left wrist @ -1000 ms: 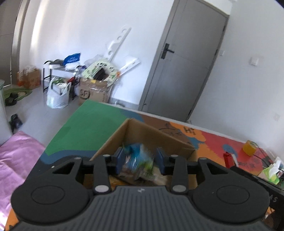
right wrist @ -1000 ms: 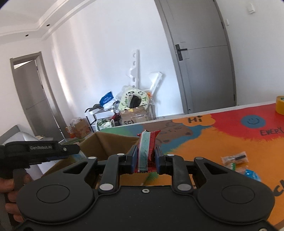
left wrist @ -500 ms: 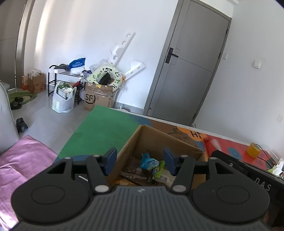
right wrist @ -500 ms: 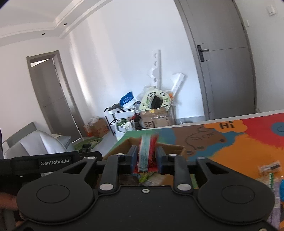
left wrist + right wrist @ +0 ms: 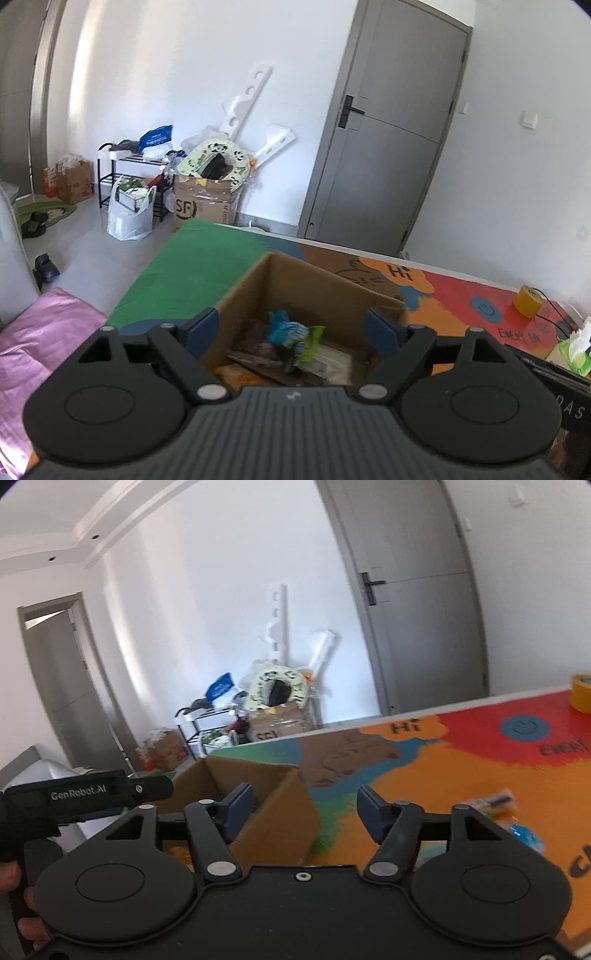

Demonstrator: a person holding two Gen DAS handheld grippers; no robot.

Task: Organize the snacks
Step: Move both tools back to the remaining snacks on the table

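An open cardboard box stands on the colourful mat and holds several snack packets, among them a blue one and a green one. My left gripper is open and empty just above the box. In the right wrist view the box is at the left. My right gripper is open and empty over the box's right wall. Loose snack packets and a blue packet lie on the mat to the right.
A yellow tape roll sits at the mat's far right; it also shows in the right wrist view. A tissue pack lies at the right edge. The left gripper's body shows at the left of the right wrist view.
My left gripper opened and dropped its blue-green packet into the box. My right gripper carried the red-green packet over the box, opened, and now holds nothing.
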